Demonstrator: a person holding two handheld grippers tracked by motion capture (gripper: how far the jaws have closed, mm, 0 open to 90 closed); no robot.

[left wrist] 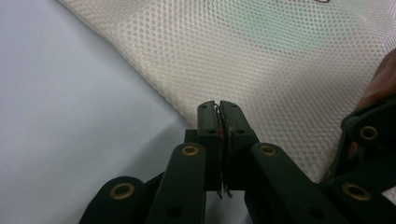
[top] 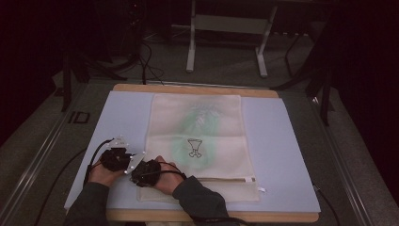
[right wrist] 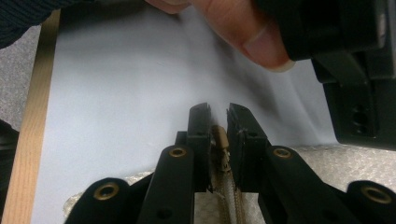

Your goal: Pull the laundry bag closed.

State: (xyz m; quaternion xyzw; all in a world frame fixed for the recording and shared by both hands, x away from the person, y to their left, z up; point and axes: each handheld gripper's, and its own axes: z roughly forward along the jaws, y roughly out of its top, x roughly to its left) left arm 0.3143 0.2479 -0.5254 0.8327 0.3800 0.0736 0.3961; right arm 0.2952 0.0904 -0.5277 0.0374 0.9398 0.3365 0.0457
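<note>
A: What has the right gripper (right wrist: 218, 122) got between its jaws?

B: The tan zipper pull (right wrist: 220, 140) of the mesh laundry bag (top: 200, 141). The jaws sit close on either side of it, gripping it, with the zipper track (right wrist: 229, 196) running back beneath them.

A: And the left gripper (left wrist: 219, 116)?

B: Clenched, jaws pressed together at the bag's left edge. A few threads show in the seam between them, so it seems to pinch the fabric there, though that is hard to confirm.

A: Where does the bag lie?

B: Flat down the middle of the pale blue mat (top: 122, 117) on the worktop, its zipper end at the near edge. Both grippers crowd its near-left corner.

A: So which step is this?

B: Likely the start of working the zipper. The next move probably calls for the right to draw the pull steadily along the track toward the near-right while the left anchors the mesh taut.
</note>
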